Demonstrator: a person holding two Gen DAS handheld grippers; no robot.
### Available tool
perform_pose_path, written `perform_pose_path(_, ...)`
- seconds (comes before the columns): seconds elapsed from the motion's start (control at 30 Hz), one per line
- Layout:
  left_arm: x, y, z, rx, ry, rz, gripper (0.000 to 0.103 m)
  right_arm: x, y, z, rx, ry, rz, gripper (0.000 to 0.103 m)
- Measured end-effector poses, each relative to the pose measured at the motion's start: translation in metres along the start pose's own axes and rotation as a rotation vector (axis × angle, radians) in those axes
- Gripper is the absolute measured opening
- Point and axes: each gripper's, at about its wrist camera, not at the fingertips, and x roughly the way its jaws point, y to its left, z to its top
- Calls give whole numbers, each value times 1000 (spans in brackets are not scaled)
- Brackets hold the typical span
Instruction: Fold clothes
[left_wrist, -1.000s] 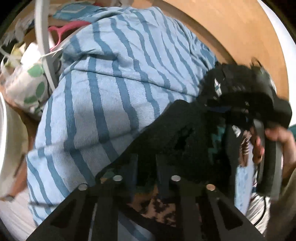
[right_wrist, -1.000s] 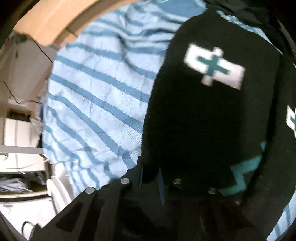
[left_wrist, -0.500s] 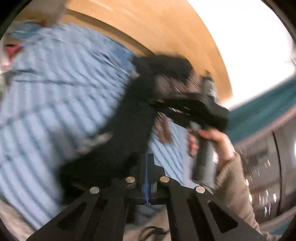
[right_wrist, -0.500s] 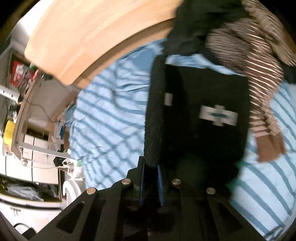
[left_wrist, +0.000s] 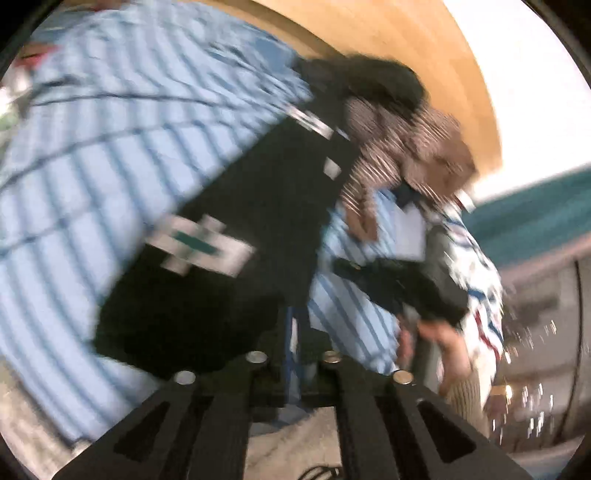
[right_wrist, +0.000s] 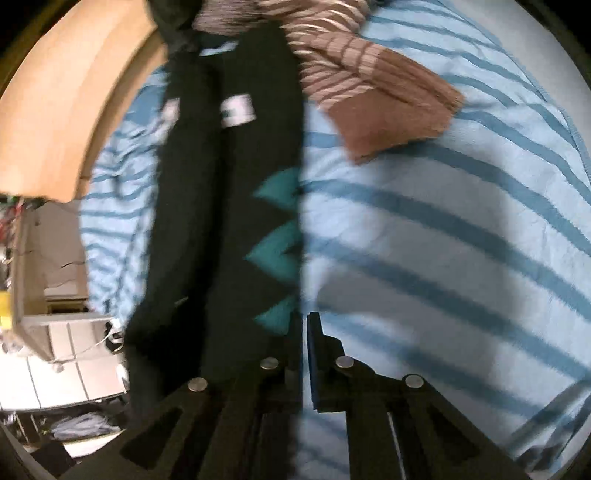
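With both tools pinching its near edge, the left tool (left_wrist: 295, 332) having just loosened slightly and the right tool (right_wrist: 301, 332) fully clamped, the black garment (left_wrist: 229, 229) is now stretching long toward twelve o'clock across the striped sheet (right_wrist: 461, 221), suggesting it is being straightened for folding.

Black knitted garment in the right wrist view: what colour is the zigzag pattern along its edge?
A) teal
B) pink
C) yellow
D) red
A: the black knitted garment carries teal zigzag points along the edge that lies against the light blue striped cloth.
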Motion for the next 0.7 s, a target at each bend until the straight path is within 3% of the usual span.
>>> perform_pose_path(0.03,-7,3,5,-17,-14,20,39,-4,12,-4,-17,-11,20,12)
perform_pose_path(0.1,-21,8,8,3,-58,50,68,-10,32,-14,-36,-22,55,34)
perform_pose_path(0.13,-24,12,10,22,-79,70,70,-12,43,-24,-43,-15,75,54)
perform_pose_path(0.17,-25,15,11,43,-85,91,70,-11,53,-34,-50,-1,90,60)
perform_pose_path(0.33,-15,43,0,6,-31,82,70,17,76,-87,-51,131,132,68)
perform_pose_path(0.5,-14,66,-16,-26,-16,110,70,32,74,-106,-65,126,115,68)
perform_pose_path(0.53,-13,70,-16,-37,-13,102,70,33,73,-108,-77,114,118,60)
perform_pose_path(0.57,-13,73,-15,-51,-9,89,70,32,71,-109,-79,103,137,38)
perform_pose_path(0.7,-20,69,-10,-57,-18,26,69,1,64,-119,-99,45,216,30)
